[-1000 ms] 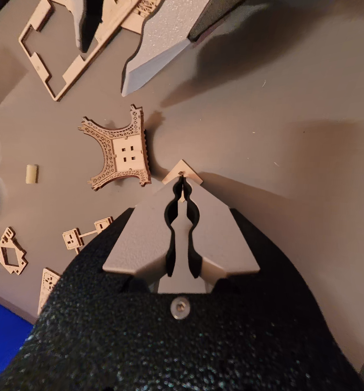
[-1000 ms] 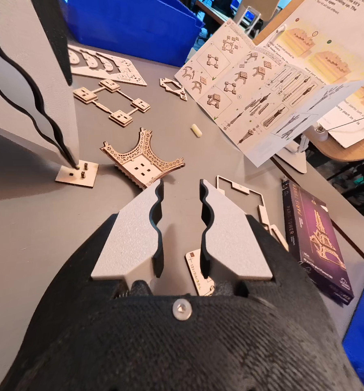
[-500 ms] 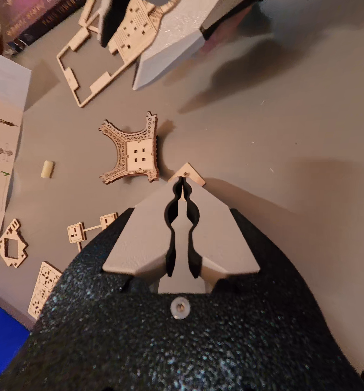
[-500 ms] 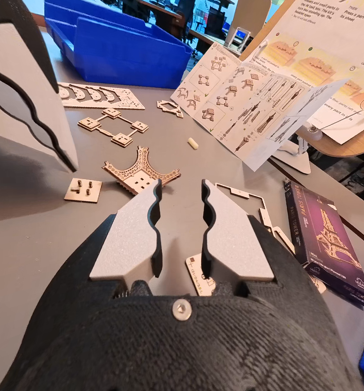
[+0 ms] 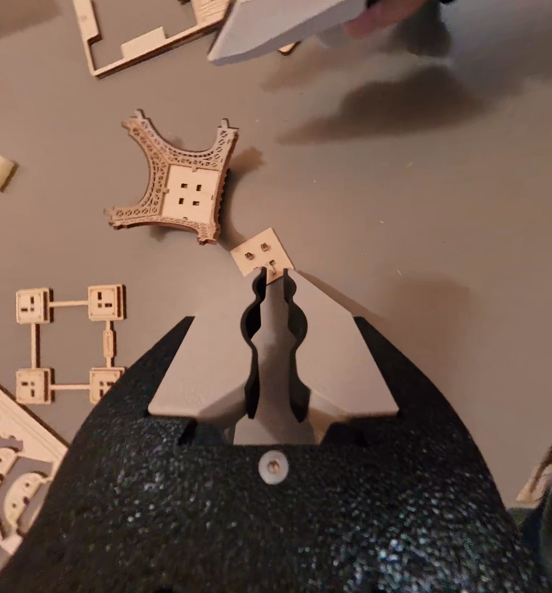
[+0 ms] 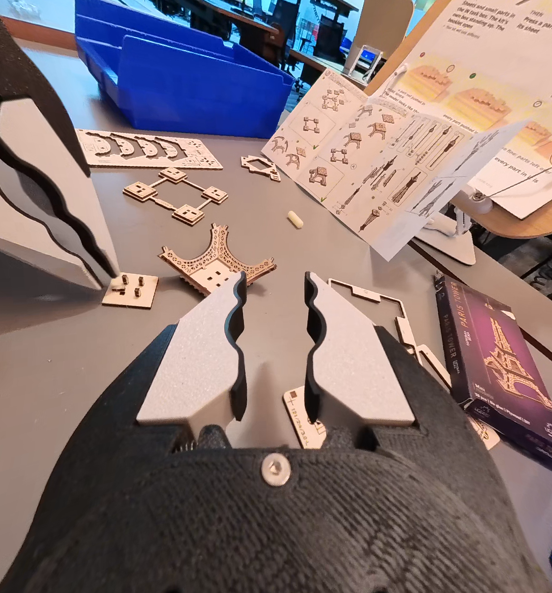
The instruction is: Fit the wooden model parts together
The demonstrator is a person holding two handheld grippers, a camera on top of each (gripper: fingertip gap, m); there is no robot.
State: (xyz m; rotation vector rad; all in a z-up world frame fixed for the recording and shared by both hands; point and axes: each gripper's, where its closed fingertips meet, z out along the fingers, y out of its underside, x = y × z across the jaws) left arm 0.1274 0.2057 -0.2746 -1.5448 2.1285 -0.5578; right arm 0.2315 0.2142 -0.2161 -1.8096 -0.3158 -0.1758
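Grey table (image 6: 75, 369), blue bins (image 6: 188, 80) at the far edge. Left gripper (image 5: 274, 271) tips slightly parted over the small square plate (image 5: 261, 250), holding nothing. Lattice tower base (image 5: 178, 186) lies just beside the plate — four-pad frame (image 6: 175, 195), parts sheet (image 6: 146, 150), instruction leaflet (image 6: 364, 154) and model box (image 6: 499, 369) around. Right gripper (image 6: 274, 282) gapes empty, near the base.

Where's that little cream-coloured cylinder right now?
The cream cylinder lies on the grey table in the right wrist view, between the open instruction booklet and the arched wooden tower base.
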